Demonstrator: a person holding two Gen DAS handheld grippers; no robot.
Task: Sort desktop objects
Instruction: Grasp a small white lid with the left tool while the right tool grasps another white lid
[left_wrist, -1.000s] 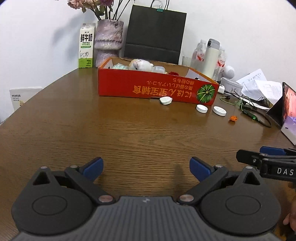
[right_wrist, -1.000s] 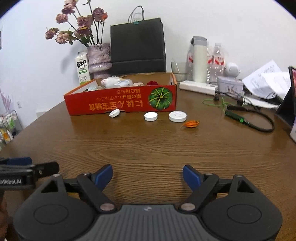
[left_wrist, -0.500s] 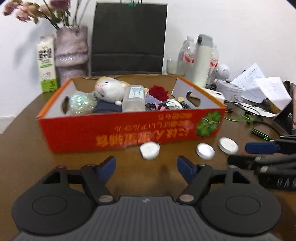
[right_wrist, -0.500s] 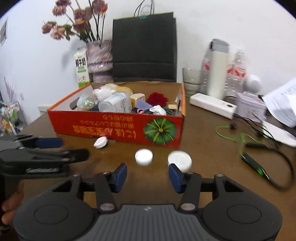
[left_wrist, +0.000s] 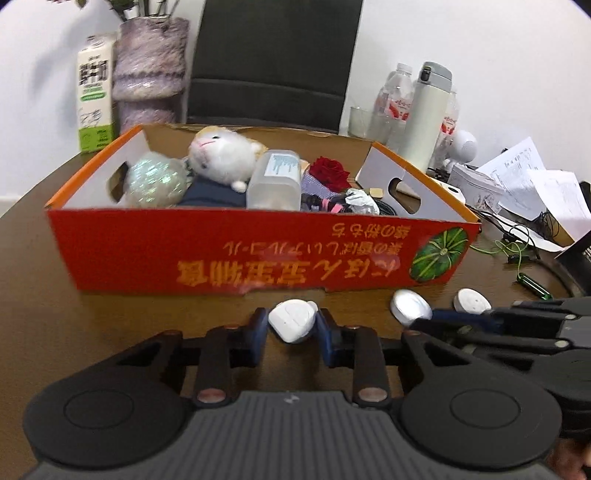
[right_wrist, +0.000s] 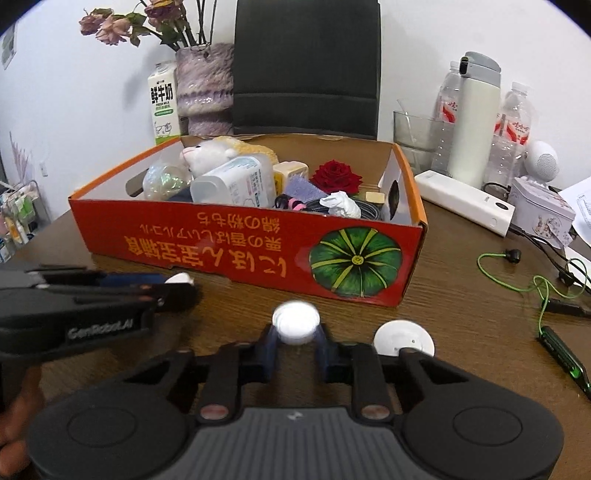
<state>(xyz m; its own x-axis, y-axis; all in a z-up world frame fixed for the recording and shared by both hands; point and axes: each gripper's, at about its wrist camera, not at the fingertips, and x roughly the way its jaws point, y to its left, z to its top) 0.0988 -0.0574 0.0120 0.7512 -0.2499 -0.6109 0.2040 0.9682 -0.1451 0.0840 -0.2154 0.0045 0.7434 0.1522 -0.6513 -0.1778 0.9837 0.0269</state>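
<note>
L gripper (left_wrist: 291, 330) pinching tilted white case (left_wrist: 293, 319); R gripper (right_wrist: 295, 341) pinching flat white disc (right_wrist: 295, 321).

The left gripper (left_wrist: 291, 328) points forward and somewhat downward, low over the wooden tabletop (left_wrist: 110, 332). Its jaws have just been closing, and its blue pads (left_wrist: 258, 332) now sit against both sides of a rounded white case (left_wrist: 293, 325). The right gripper (right_wrist: 295, 338) lies alongside it at a similar downward tilt. Its jaws have also just been closing, and its blue fingers (right_wrist: 271, 338) press the sides of a white round cap (right_wrist: 295, 320). Each gripper shows side-on at the edge of the other's view. Part of a hand (right_wrist: 16, 417) shows behind the left gripper's handle.
</note>
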